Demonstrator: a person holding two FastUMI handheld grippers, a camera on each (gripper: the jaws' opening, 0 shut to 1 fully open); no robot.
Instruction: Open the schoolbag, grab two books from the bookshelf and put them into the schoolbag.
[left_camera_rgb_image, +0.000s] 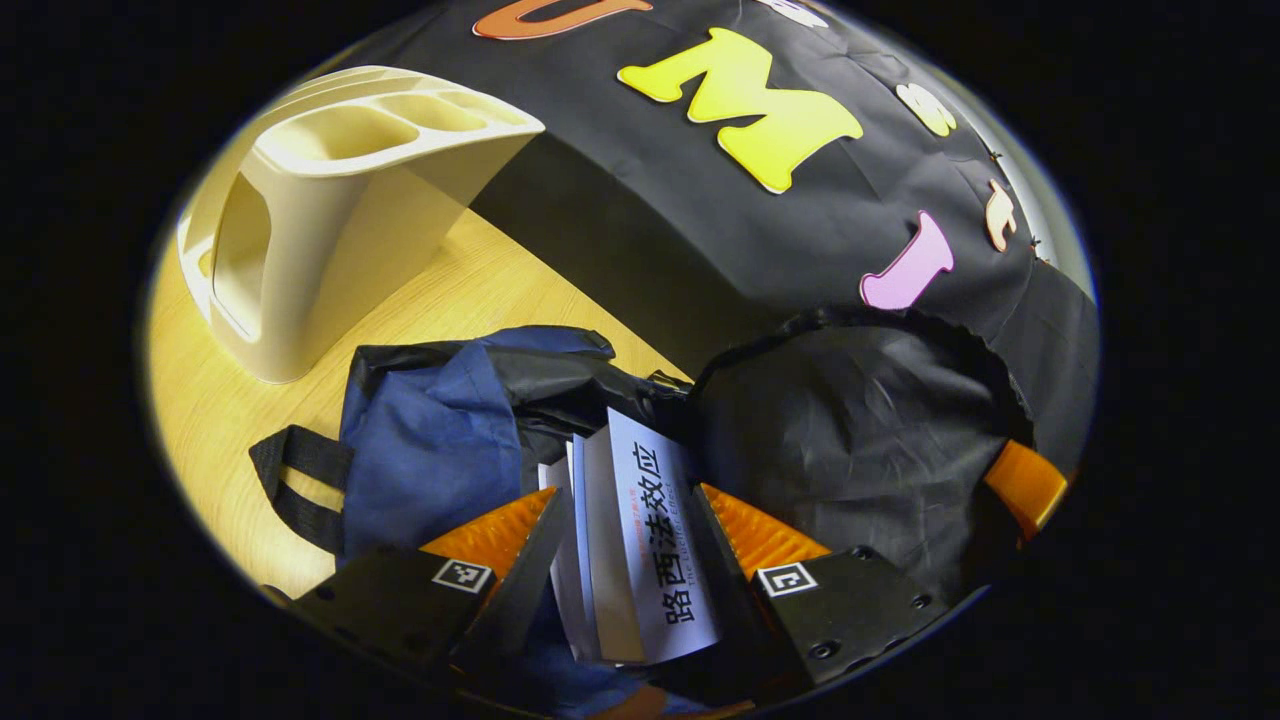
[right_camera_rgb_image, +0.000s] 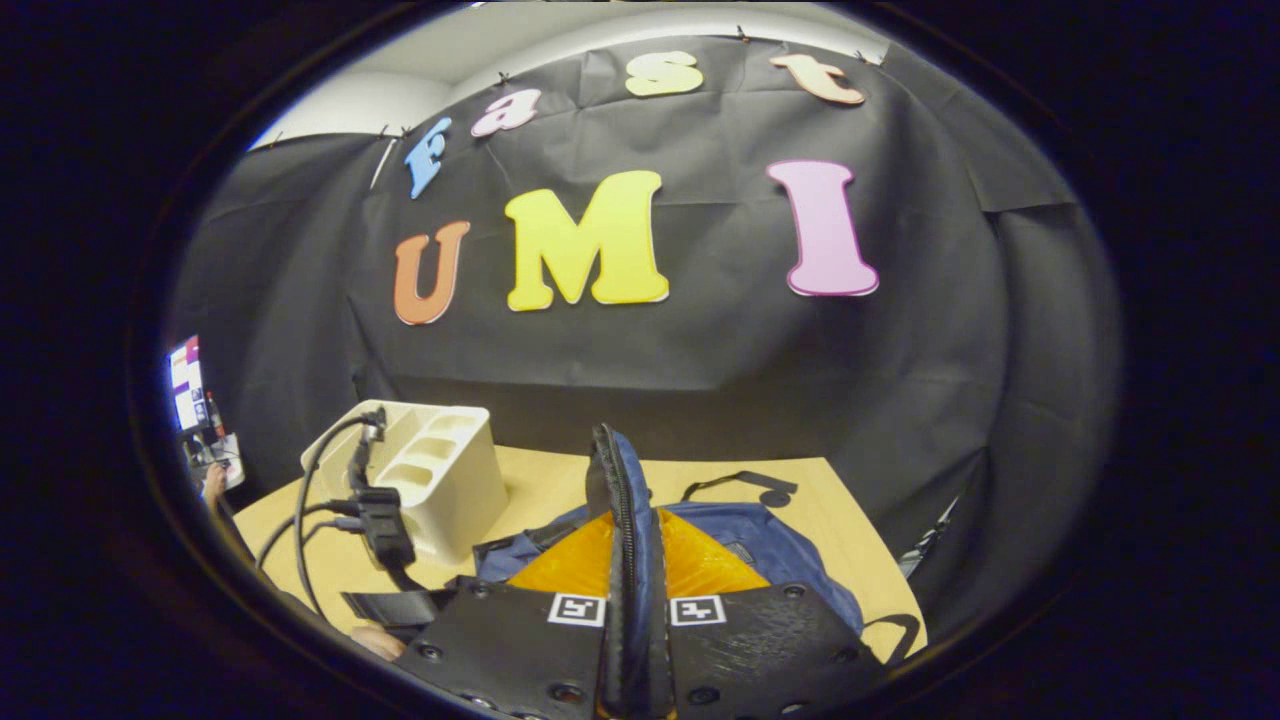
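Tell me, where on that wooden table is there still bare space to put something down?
Bare table lies between the cream bookshelf and the blue schoolbag, and in front of the bookshelf. Another strip runs behind the bag along the black cloth wall. Around the bag's mouth, with the books, it is crowded.

My right gripper (right_camera_rgb_image: 632, 590) pinches the schoolbag's (right_camera_rgb_image: 790, 560) zipper edge (right_camera_rgb_image: 622, 500) between its 2 orange fingers (right_camera_rgb_image: 570, 560), holding it upright. The cream bookshelf (right_camera_rgb_image: 440, 480) stands on the wooden table (right_camera_rgb_image: 840, 520) to the left, with black cables (right_camera_rgb_image: 340, 490) beside it.

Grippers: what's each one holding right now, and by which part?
The left gripper holds books by their lower end, over the open schoolbag. The right gripper pinches the bag's zippered flap edge, holding it up.
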